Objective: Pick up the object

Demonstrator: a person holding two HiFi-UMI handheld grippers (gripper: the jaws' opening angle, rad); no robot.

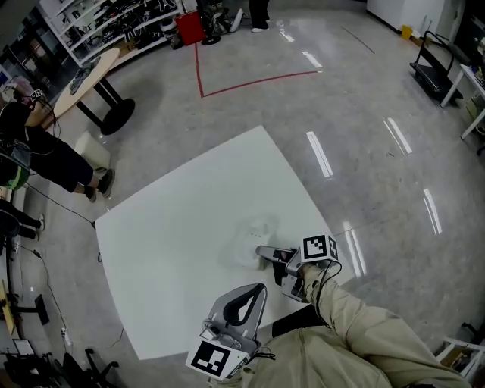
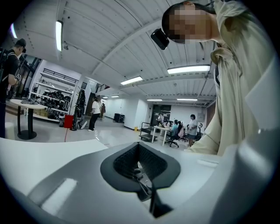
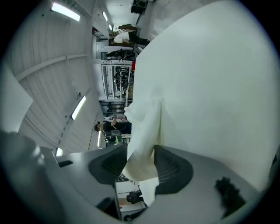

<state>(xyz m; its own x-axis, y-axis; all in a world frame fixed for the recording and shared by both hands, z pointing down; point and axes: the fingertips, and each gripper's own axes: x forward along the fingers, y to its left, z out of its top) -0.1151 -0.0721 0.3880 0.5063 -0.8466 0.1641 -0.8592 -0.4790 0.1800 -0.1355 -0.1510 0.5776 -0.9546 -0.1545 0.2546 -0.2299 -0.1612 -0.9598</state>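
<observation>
Grey polished floor [image 1: 364,106] with a red tape line [image 1: 250,82] at the upper middle of the head view; shelving [image 1: 114,23] and a round wooden table [image 1: 91,72] on a black pedestal at the upper left; a cart [image 1: 436,68] at the upper right; a seated person [image 1: 45,151] at the left edge.

Item 1: white table [image 1: 174,250], seen corner-on, filling the middle and lower left of the head view; bare apart from item 2.

Item 2: white object [image 1: 254,239], soft and crumpled, pale against the tabletop, lying just right of centre. In the right gripper view it [image 3: 142,127] runs from the table [image 3: 210,87] down into the gap between the two dark ribbed pads.

Item 3: right gripper [image 1: 265,254], lower middle right, marker cube [image 1: 318,247] behind it, held at the end of a beige sleeve [image 1: 364,326]. Jaws spread wide, one on each side of the white object; in its own view [image 3: 140,162] the pads flank the object rather than squeeze it.

Item 4: left gripper [image 1: 260,288], bottom centre, lying near the table's lower edge with its marker cube [image 1: 212,358] nearest the camera. Jaws pressed together with nothing between them [image 2: 139,164]; its view looks out across the room and ceiling lights
</observation>
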